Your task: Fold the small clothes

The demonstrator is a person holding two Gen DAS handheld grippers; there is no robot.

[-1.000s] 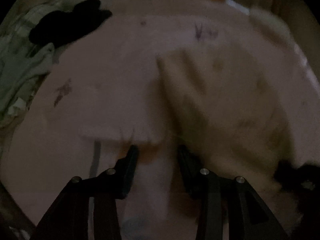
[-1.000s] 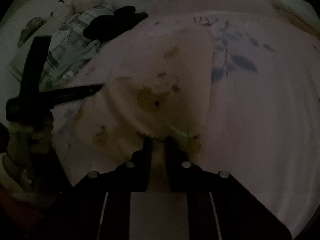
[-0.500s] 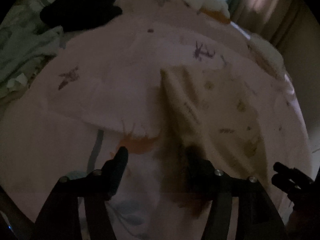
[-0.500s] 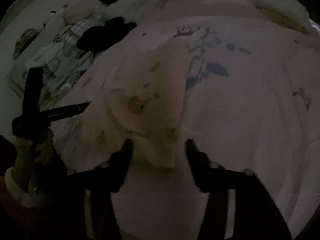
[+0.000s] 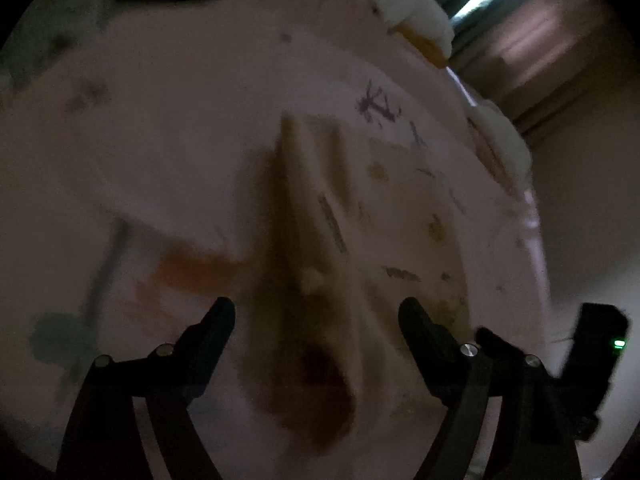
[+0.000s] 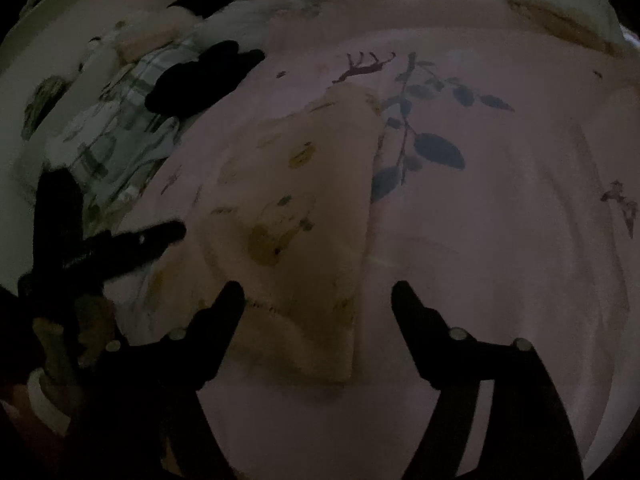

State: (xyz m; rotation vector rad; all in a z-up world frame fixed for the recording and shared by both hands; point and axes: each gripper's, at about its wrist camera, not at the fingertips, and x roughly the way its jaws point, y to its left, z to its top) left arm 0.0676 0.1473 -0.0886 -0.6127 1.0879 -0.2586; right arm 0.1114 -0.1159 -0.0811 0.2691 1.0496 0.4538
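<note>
Cream garment (image 6: 304, 216), folded, lies on your pink bedsheet (image 6: 500, 240), its near corner between your right gripper (image 6: 318, 292) jaws, which are opening and not pressing it. Your left gripper (image 5: 316, 308) jaws are opening too, cloth between them, unpinched. Printed lettering on the garment is too blurred to read; dim light hides the bedside pile (image 6: 120, 136).

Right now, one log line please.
left tool: opening, empty | right tool: opening, empty | cloth: folded on bed
</note>
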